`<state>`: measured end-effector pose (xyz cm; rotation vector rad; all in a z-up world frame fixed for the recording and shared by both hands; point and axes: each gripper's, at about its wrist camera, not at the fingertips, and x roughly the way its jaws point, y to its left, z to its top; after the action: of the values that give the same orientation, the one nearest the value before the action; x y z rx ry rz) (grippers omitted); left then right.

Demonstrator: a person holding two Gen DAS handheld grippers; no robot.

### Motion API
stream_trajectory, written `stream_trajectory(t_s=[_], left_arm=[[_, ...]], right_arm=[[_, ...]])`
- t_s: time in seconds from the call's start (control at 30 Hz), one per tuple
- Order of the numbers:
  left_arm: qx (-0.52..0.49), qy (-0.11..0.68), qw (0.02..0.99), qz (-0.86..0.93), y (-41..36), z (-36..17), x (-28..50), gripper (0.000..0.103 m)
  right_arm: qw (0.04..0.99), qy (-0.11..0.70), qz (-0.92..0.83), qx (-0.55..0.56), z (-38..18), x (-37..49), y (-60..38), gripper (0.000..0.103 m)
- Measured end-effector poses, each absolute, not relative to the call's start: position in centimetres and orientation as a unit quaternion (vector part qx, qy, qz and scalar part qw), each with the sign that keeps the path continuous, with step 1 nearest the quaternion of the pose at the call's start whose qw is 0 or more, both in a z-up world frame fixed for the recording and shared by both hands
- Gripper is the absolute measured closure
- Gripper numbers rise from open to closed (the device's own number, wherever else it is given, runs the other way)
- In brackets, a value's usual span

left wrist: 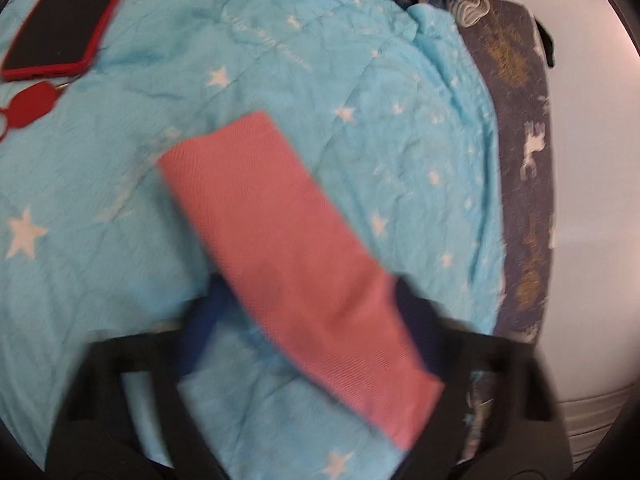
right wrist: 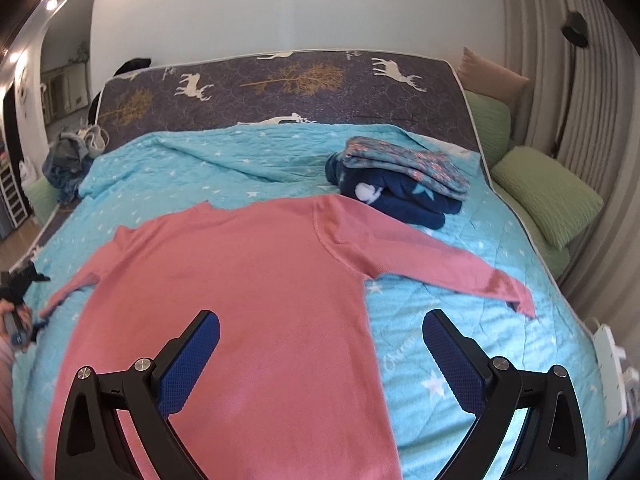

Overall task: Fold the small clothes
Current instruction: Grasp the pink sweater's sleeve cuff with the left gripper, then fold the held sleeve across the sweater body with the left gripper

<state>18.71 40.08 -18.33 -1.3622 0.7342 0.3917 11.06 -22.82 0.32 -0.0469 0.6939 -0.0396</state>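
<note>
A pink long-sleeved sweater (right wrist: 240, 280) lies spread flat on the turquoise star blanket (right wrist: 460, 344), sleeves out to both sides. My right gripper (right wrist: 320, 344) is open above the sweater's lower right side edge and holds nothing. In the left wrist view one pink sleeve (left wrist: 288, 260) runs diagonally between the blue pads of my left gripper (left wrist: 308, 300). The pads stand wide apart on either side of the sleeve and do not pinch it. That view is blurred by motion. The left gripper also shows at the far left edge of the right wrist view (right wrist: 16, 292).
A stack of folded clothes (right wrist: 400, 176) sits at the back right of the bed. A pile of unfolded clothes (right wrist: 68, 156) lies at the back left. A phone in a red case (left wrist: 68, 20) and a red tag (left wrist: 28, 104) lie on the blanket. Green pillows (right wrist: 544, 196) line the right side.
</note>
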Motion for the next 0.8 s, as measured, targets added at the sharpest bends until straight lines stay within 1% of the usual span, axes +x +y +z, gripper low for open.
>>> stream_trajectory(t_s=[0.03, 0.1, 0.2, 0.27, 0.33, 0.37, 0.43, 0.57, 0.63, 0.7, 0.73, 0.77, 0.8], left_arm=[[-0.611, 0.324, 0.701, 0.172, 40.3, -17.9, 19.0, 0.081], [-0.591, 0.314, 0.725, 0.164, 40.3, -16.1, 20.0, 0.095], [-0.518, 0.295, 0.791, 0.136, 37.7, -10.6, 22.2, 0.095], [-0.462, 0.287, 0.833, 0.098, 34.5, -6.6, 24.1, 0.095], [-0.398, 0.287, 0.87, 0.041, 29.4, -2.6, 25.8, 0.095], [-0.358, 0.288, 0.888, -0.003, 25.5, -0.4, 26.7, 0.095], [-0.305, 0.294, 0.903, -0.079, 18.8, 2.1, 27.8, 0.095], [-0.237, 0.337, 0.889, -0.201, 6.5, 3.0, 29.3, 0.095], [-0.177, 0.364, 0.887, -0.223, -0.2, 1.9, 29.4, 0.095], [-0.129, 0.388, 0.883, -0.232, -4.1, 0.4, 28.6, 0.093], [-0.119, 0.401, 0.877, -0.239, -4.9, -0.4, 28.3, 0.087], [-0.116, 0.414, 0.868, -0.247, -5.2, -1.3, 27.5, 0.083], [-0.119, 0.419, 0.867, -0.242, -5.0, -1.8, 26.9, 0.077]], right_arm=[[0.94, 0.338, -0.018, -0.029, 0.3, 11.4, -22.6, 0.0], [0.941, 0.335, -0.017, -0.037, 0.2, 12.0, -22.0, 0.0], [0.942, 0.333, -0.012, -0.036, 0.0, 12.9, -21.6, 0.0], [0.943, 0.332, -0.007, -0.034, -0.2, 13.3, -21.4, 0.0], [0.942, 0.333, -0.005, -0.031, -0.6, 13.6, -21.4, 0.0], [0.942, 0.335, -0.005, -0.028, -0.8, 13.8, -21.5, 0.0], [0.941, 0.339, -0.008, -0.018, -1.1, 13.9, -22.0, 0.0], [0.938, 0.347, -0.026, 0.008, -1.5, 13.8, -24.0, 0.0], [0.936, 0.348, -0.041, 0.018, -1.6, 13.6, -25.5, 0.0], [0.935, 0.348, -0.055, 0.029, -1.5, 13.3, -26.9, 0.0], [0.935, 0.348, -0.062, 0.037, -1.5, 13.1, -27.8, 0.0], [0.935, 0.347, -0.064, 0.041, -1.4, 12.8, -28.4, 0.0], [0.935, 0.347, -0.065, 0.044, -1.3, 12.5, -29.0, 0.0]])
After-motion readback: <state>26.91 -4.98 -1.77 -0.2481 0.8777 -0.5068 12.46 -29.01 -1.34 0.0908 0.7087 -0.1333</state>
